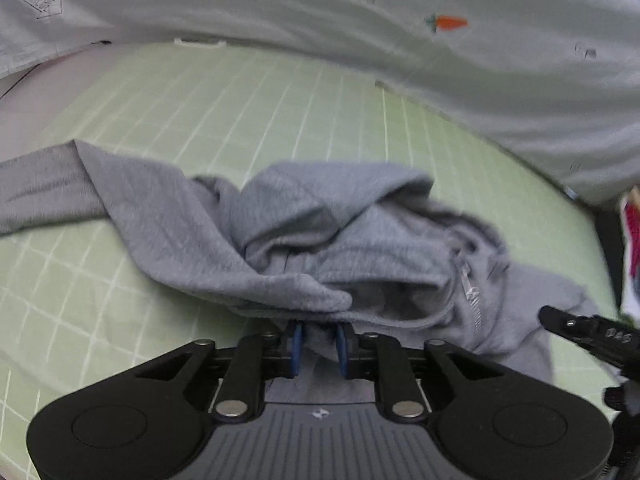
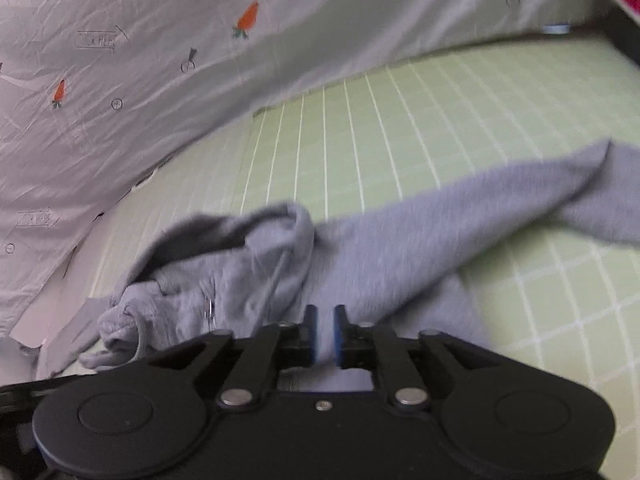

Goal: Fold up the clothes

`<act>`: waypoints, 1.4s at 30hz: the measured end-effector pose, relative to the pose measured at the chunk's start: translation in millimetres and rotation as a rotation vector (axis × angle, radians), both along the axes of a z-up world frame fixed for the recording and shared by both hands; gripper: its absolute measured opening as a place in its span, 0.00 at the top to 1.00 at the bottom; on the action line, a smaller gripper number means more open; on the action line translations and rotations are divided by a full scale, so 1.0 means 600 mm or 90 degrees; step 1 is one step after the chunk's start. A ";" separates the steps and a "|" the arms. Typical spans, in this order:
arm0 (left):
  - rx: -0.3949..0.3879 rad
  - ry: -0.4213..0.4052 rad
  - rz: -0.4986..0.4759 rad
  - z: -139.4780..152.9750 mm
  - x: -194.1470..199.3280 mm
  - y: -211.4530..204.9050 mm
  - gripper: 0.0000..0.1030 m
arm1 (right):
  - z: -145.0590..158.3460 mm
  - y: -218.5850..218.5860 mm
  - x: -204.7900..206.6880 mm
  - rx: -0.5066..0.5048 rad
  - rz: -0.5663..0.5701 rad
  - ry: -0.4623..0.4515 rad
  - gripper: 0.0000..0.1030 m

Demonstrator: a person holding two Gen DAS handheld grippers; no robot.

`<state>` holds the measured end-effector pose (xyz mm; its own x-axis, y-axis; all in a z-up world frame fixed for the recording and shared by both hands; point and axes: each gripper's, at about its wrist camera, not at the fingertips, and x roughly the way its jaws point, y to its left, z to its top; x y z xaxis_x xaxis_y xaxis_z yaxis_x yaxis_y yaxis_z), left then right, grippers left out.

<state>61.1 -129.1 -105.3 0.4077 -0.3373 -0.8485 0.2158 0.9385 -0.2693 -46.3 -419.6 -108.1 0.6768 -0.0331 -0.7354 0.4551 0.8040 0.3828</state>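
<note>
A grey zip hoodie (image 1: 304,240) lies crumpled on a green checked sheet (image 1: 248,120). One sleeve trails off to the left. My left gripper (image 1: 319,346) is shut on the hoodie's near edge, with grey cloth pinched between its blue pads (image 1: 297,346). In the right wrist view the hoodie (image 2: 360,256) stretches to the right, with its sleeve on the sheet (image 2: 380,132). My right gripper (image 2: 325,334) is shut on the hoodie's cloth near the zip (image 2: 209,308). The right gripper's tip also shows in the left wrist view (image 1: 580,330) at the right edge.
A white sheet with carrot prints (image 1: 400,20) hangs along the far side of the bed and also shows in the right wrist view (image 2: 140,60). A red and white item (image 1: 632,240) sits at the far right edge.
</note>
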 end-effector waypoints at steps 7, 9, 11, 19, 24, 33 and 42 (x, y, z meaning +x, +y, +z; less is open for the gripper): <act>-0.031 -0.047 0.017 0.047 0.012 0.017 0.69 | 0.016 -0.009 0.057 -0.067 0.067 -0.014 0.65; -0.018 -0.063 0.019 0.054 0.023 0.014 0.67 | 0.019 -0.009 0.085 -0.091 0.094 -0.010 0.65; -0.025 -0.069 0.014 0.053 0.033 0.011 0.60 | 0.015 -0.008 0.116 -0.103 0.124 -0.005 0.63; 0.006 -0.034 -0.039 0.009 0.082 -0.041 0.36 | -0.034 0.000 0.210 -0.116 0.198 0.050 0.58; 0.007 -0.021 -0.046 -0.011 0.111 -0.069 0.36 | -0.042 -0.010 0.239 -0.106 0.237 0.034 0.92; -0.044 -0.143 0.018 0.063 0.150 -0.055 0.29 | 0.135 -0.106 0.194 -0.323 -0.077 -0.223 0.93; 0.012 -0.137 0.035 0.046 0.183 -0.067 0.27 | 0.078 -0.201 0.186 -0.312 -0.141 -0.067 0.46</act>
